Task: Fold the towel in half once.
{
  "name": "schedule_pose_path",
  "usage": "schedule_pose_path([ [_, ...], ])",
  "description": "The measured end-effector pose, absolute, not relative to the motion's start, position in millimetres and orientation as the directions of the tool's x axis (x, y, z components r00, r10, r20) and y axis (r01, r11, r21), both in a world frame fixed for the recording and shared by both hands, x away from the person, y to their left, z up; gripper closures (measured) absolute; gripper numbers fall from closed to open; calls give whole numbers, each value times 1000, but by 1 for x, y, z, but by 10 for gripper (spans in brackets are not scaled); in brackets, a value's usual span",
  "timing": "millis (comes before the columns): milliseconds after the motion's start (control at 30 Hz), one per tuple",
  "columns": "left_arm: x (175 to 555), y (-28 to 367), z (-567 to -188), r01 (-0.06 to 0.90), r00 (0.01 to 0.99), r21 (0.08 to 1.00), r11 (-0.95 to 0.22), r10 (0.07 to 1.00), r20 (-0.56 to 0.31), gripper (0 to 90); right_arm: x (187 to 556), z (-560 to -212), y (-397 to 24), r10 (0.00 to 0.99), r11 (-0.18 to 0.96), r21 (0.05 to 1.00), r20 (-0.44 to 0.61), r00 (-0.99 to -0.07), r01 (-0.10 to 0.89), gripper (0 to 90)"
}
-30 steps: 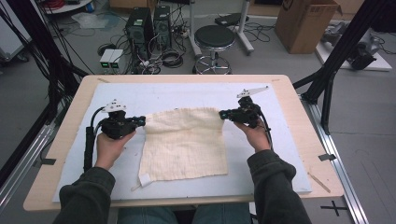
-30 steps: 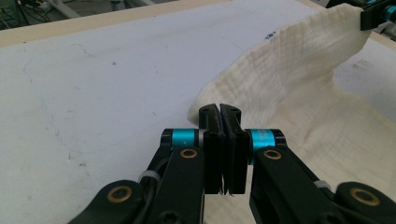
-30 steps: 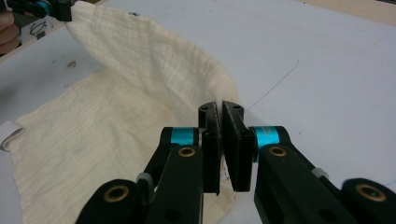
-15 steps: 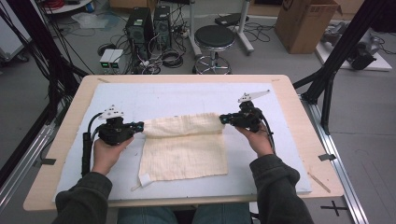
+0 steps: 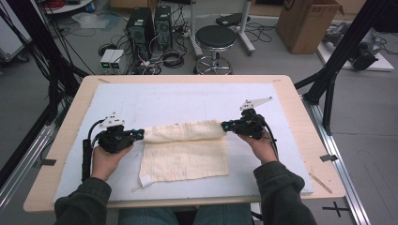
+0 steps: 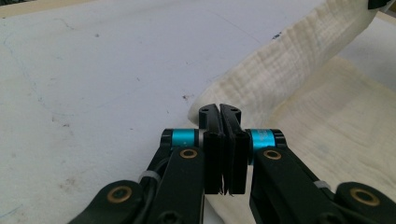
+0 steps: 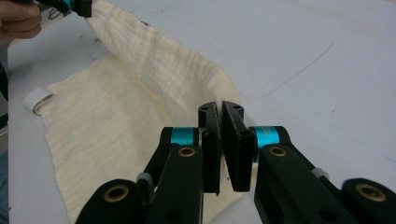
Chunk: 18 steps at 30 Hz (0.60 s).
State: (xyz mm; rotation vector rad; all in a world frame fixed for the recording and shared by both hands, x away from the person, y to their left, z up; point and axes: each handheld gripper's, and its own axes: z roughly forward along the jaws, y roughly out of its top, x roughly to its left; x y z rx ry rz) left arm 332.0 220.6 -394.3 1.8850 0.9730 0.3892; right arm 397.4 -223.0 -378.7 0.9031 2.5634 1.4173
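Note:
A cream waffle-weave cloth (image 5: 185, 152) lies on the white mat, its far edge lifted and folding toward the person. My left gripper (image 5: 141, 134) is shut on the cloth's far left corner (image 6: 205, 100). At the far right corner (image 7: 219, 93), my right gripper (image 5: 226, 125) is shut on the fabric too. Between them the raised edge (image 5: 183, 131) hangs as a curled band over the flat lower part. In the left gripper view the cloth (image 6: 299, 70) runs away to the upper right. In the right gripper view the cloth (image 7: 140, 60) stretches to the other gripper at upper left.
The white mat (image 5: 187, 101) covers a wooden table (image 5: 300, 108). A small white tag (image 5: 146, 180) sits at the cloth's near left corner. Beyond the table stand a stool (image 5: 216, 37), computer towers (image 5: 150, 23) and a cardboard box (image 5: 309, 23).
Both grippers have carried the cloth's far edge toward the person. The flat cloth now has its far edge lifted and curled over. The left hand moved a little nearer and lower.

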Motion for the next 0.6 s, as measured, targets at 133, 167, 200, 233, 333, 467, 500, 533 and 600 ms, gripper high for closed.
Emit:
schedule_pose_path([
  [133,328,220,-394,459,638,855,-241,759,-128,877,394,-380,-224,518,403,797,205,-830,449,858],
  [167,328,220,-394,457,638,856,-241,760,-127,876,393,-380,-224,518,404,798,204,-831,447,857],
  [200,327,220,-394,457,640,856,-242,758,-128,877,391,-380,-224,517,404,798,205,-831,448,857],
  [233,326,221,-394,457,643,855,-247,756,-125,877,390,-380,-224,519,405,797,204,-830,449,857],
  [333,323,220,-394,453,648,856,-249,752,-124,876,388,-381,-224,514,403,799,205,-833,446,857],
  [467,319,221,-397,458,651,852,-254,749,-127,876,385,-383,-226,512,403,799,208,-833,447,857],
  [500,318,221,-398,458,653,850,-259,747,-124,876,384,-383,-226,514,402,797,210,-832,450,858],
  [533,317,221,-399,461,652,850,-254,747,-130,876,383,-385,-227,513,405,798,206,-834,446,857],
  [600,314,221,-401,460,656,848,-261,744,-126,876,381,-387,-228,509,407,794,213,-834,451,857],
])
